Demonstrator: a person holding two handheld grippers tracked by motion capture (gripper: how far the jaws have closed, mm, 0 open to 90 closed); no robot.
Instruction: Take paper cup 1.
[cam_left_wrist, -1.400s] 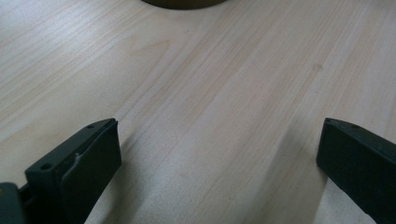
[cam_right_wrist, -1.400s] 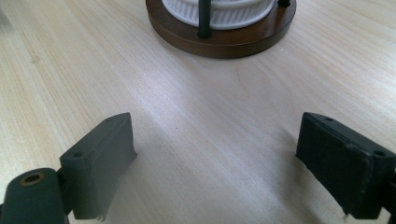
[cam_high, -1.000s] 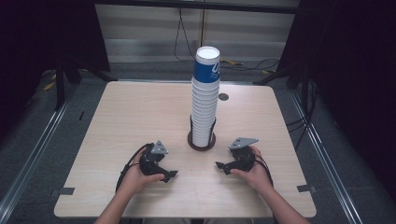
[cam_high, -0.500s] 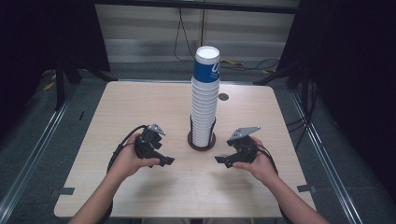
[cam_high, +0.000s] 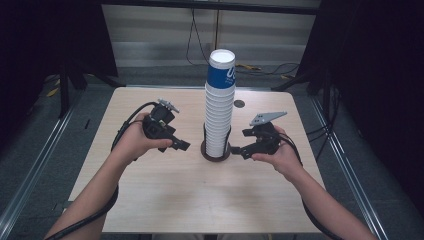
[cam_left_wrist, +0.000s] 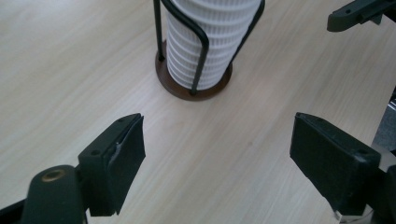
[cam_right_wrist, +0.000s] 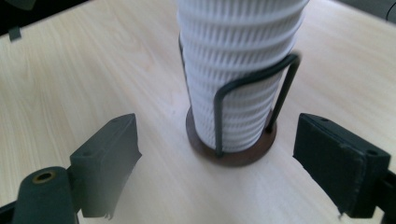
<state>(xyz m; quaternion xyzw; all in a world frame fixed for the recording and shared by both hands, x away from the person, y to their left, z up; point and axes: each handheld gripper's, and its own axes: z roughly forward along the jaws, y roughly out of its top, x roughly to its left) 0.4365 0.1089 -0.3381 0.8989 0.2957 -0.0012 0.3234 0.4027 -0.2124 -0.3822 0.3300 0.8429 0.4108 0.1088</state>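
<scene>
Your left claw (cam_high: 181, 145) and right claw (cam_high: 237, 150), both open and empty, flank the cup stack (cam_high: 219, 107); next, raise one to grip the top cup (cam_high: 221, 69).

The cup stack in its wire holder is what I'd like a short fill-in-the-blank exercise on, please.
1. The top cup of the cup stack has a ____ band.
2. The wire holder stands on a round ____ base.
3. The left hand-held gripper and the right hand-held gripper each have nothing ____ their jaws.

Missing words: blue; brown; between
</scene>
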